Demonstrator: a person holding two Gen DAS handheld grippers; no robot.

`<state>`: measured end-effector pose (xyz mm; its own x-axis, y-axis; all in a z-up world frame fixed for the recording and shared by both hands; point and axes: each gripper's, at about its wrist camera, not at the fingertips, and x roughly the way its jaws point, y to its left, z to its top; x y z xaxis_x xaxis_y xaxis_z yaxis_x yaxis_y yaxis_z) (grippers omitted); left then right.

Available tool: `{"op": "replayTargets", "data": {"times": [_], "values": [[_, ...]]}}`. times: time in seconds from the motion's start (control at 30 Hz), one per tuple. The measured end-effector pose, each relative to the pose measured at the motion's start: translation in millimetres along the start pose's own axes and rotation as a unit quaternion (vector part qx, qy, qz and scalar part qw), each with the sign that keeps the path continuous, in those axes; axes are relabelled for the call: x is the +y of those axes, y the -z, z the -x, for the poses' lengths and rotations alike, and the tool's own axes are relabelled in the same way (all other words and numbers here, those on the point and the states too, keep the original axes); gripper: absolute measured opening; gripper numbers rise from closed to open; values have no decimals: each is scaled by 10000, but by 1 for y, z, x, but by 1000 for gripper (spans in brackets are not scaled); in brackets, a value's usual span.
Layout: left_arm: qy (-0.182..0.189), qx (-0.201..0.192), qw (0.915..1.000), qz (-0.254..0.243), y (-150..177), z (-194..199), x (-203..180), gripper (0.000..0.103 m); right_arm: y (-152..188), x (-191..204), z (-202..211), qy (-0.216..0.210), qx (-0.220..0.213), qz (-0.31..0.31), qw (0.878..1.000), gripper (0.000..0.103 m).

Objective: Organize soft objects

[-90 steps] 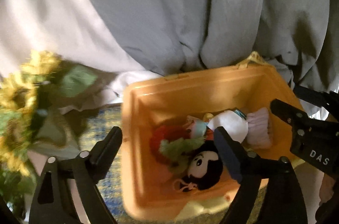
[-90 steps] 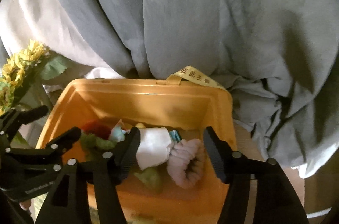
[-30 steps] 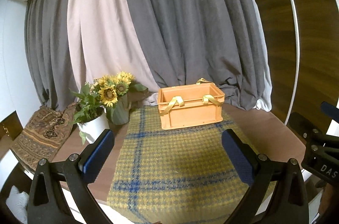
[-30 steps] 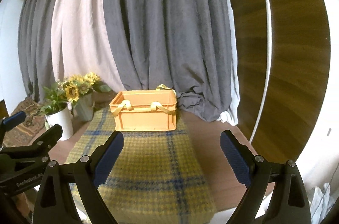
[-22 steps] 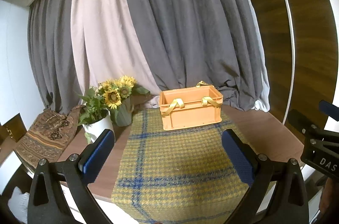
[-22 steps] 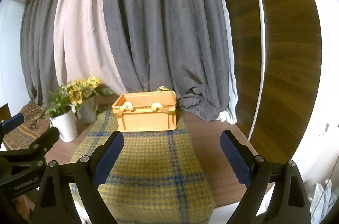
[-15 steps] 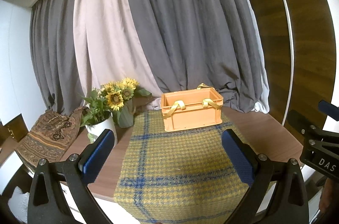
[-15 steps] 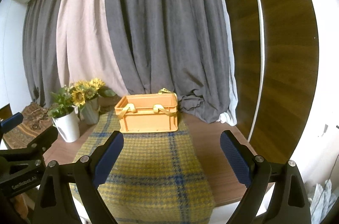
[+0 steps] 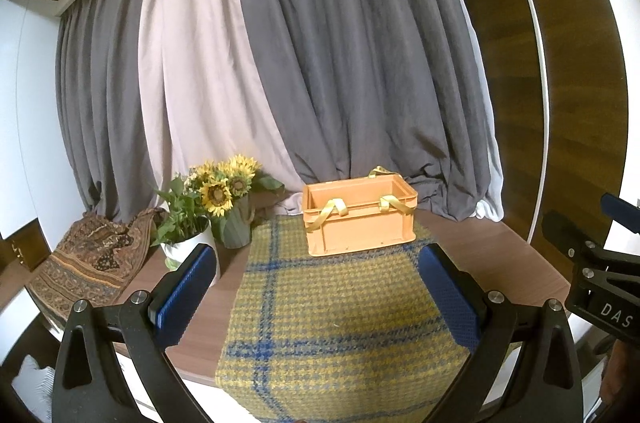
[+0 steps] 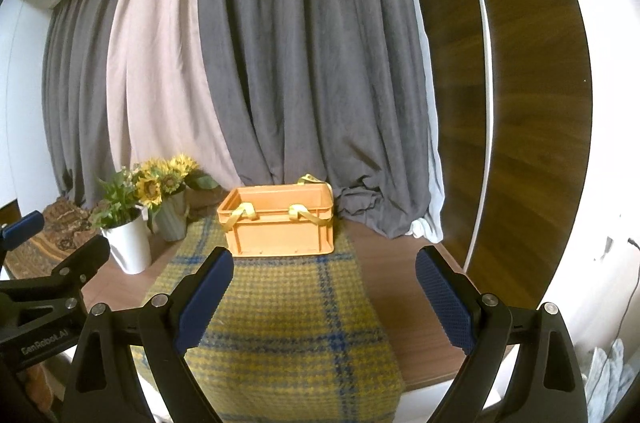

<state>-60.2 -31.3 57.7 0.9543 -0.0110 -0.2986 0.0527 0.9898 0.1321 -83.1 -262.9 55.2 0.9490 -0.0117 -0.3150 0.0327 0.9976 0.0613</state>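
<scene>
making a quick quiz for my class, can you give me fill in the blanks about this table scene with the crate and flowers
1. The orange crate stands on a yellow and blue ____ cloth.
2. The flowers beside the white pot are ____.
3. Both the left gripper and the right gripper are ____ and hold nothing.

Missing words: plaid; sunflowers; open

**Wood tabletop, plaid cloth down the middle**

Brown wood tabletop [image 9: 500,263] with a yellow-and-blue plaid cloth [image 9: 336,311] running down its centre and hanging over the near edge. Orange crate [image 9: 360,223] sits on the cloth's far end. Left of the cloth: white flowerpot [image 9: 188,251] and grey-green vase [image 9: 236,231] of sunflowers, side by side. Patterned brown fabric [image 9: 88,263] draped at far left.
</scene>
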Motion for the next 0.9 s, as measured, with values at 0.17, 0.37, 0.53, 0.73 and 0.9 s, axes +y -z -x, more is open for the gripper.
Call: {"op": "replayTargets", "data": {"times": [0.17,0.37,0.53,0.73,0.9], "values": [[49,13,10000,54,-1,1,0,103,-1,-1,3,-5,4,-13,10000,94],[63,7,9999,91,-2,2,-1,103,-1,2,5,7,-13,48,10000,94],[72,-24,9999,93,-3,2,-2,103,-3,2,8,23,-53,76,10000,94],[98,-39,9999,84,-4,-1,-4,103,-3,2,8,26,-57,61,10000,94],[104,-24,9999,75,-4,-2,-7,103,-4,2,7,30,-56,47,10000,94]]}}
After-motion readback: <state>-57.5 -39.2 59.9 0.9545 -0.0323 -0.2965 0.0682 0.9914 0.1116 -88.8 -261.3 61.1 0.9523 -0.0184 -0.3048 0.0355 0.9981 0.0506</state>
